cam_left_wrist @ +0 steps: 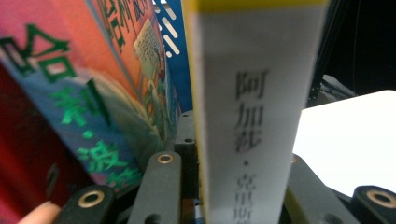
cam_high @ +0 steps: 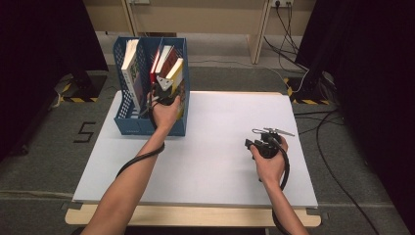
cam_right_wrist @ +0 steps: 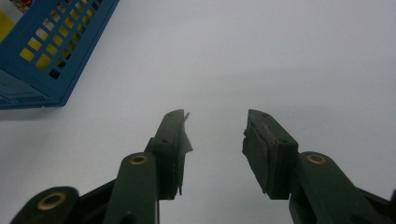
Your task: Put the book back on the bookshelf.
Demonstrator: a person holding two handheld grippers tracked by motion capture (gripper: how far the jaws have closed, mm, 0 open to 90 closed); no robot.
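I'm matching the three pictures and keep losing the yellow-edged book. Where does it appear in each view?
High view: the yellow-edged book stands at the right end of the blue file rack, with the left gripper on it.
Left gripper view: its white spine fills the centre, clamped between the fingers.
Right gripper view: only yellow glimpsed through the rack's holes, top left.
Shared landmark: the blue file rack.

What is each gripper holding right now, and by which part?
The left gripper clamps the yellow-edged book across its white spine, at the blue file rack. The right gripper holds nothing; its jaws stand apart over the white table.
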